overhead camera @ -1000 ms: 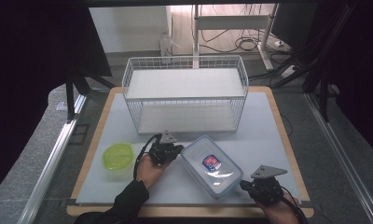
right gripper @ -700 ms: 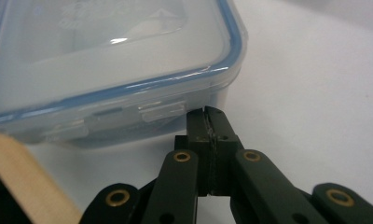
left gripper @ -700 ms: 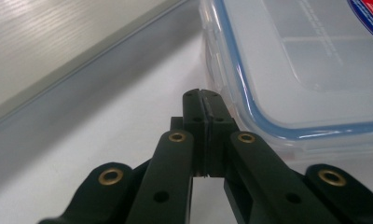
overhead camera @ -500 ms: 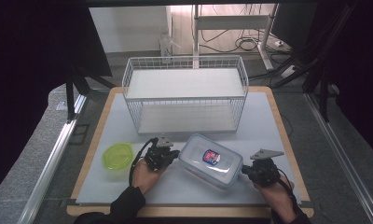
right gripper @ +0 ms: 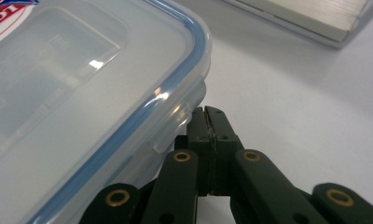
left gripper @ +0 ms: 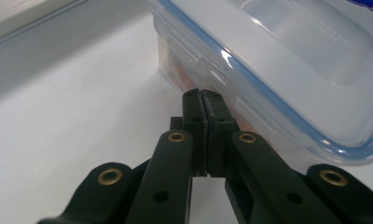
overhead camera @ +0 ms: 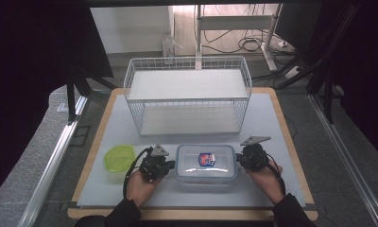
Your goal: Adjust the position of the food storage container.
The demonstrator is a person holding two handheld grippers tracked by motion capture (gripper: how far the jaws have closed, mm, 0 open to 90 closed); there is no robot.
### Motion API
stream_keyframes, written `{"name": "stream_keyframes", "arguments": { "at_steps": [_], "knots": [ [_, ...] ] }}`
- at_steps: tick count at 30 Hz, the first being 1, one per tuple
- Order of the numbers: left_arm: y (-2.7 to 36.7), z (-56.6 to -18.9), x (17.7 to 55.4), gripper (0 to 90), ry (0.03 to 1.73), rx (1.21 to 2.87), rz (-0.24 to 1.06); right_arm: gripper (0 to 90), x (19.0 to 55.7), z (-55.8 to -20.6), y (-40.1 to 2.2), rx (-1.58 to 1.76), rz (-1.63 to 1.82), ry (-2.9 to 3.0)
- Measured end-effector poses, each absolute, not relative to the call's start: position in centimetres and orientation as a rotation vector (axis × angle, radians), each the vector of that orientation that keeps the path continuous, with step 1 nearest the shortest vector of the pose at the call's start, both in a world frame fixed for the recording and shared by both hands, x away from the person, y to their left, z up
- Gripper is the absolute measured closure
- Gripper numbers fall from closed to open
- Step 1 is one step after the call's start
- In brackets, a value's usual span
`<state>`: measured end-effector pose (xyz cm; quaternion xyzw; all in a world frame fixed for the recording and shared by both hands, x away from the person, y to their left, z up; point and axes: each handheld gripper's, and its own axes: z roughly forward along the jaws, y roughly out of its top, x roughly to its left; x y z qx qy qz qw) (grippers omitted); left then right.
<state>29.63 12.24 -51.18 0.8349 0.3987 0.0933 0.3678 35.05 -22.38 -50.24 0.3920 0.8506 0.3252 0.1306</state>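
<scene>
Your clenched left gripper point(overhead camera: 164, 166) and right gripper point(overhead camera: 244, 160) flank the container point(overhead camera: 206, 163), pressing its short ends.

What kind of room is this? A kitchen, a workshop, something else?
Probably a lab or test room set up for recording, not a kitchen. A lone work table with dark curtains around it, loose cables on the floor behind, and a person working handheld grippers on a plastic food box.
</scene>
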Motion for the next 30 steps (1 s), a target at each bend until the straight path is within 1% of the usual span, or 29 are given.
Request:
{"name": "stream_keyframes", "arguments": {
  "at_steps": [4, 6, 8, 11, 15, 17, 20, 23, 27, 30],
  "knots": [
    [12.6, -51.2, 29.0, 88.8, 1.035, 2.138, 0.234, 89.5, 35.5, -50.3, -21.8, 1.116, 0.940, 2.480],
    [12.8, -51.2, 28.9, 87.2, 1.033, 2.139, 0.232, 89.3, 35.6, -50.4, -21.6, 1.109, 0.942, 2.484],
    [13.1, -51.1, 28.8, 84.2, 1.033, 2.130, 0.224, 86.1, 35.5, -50.4, -21.7, 1.109, 0.940, 2.482],
    [13.9, -50.7, 28.5, 75.8, 1.044, 2.112, 0.265, 79.2, 35.4, -50.1, -22.2, 1.104, 0.950, 2.467],
    [15.0, -50.5, 27.9, 65.9, 1.065, 2.092, 0.296, 74.0, 35.1, -49.8, -23.2, 1.090, 0.951, 2.433],
    [15.3, -50.4, 27.6, 61.0, 1.052, 2.072, 0.310, 71.1, 34.9, -49.7, -23.8, 1.089, 0.950, 2.421],
    [15.6, -50.0, 26.9, 54.2, 0.988, 2.045, 0.327, 66.7, 34.5, -49.5, -24.4, 1.071, 0.943, 2.405],
    [15.7, -49.8, 26.5, 47.5, 0.972, 2.051, 0.368, 60.1, 34.1, -49.3, -24.9, 1.063, 0.956, 2.389],
    [16.3, -50.0, 26.1, 38.8, 1.001, 2.033, 0.360, 51.8, 33.4, -48.9, -25.4, 1.049, 0.966, 2.378],
    [16.6, -50.0, 25.5, 30.9, 0.994, 2.008, 0.370, 43.0, 32.8, -48.5, -25.6, 1.041, 0.981, 2.358]
  ]
}}
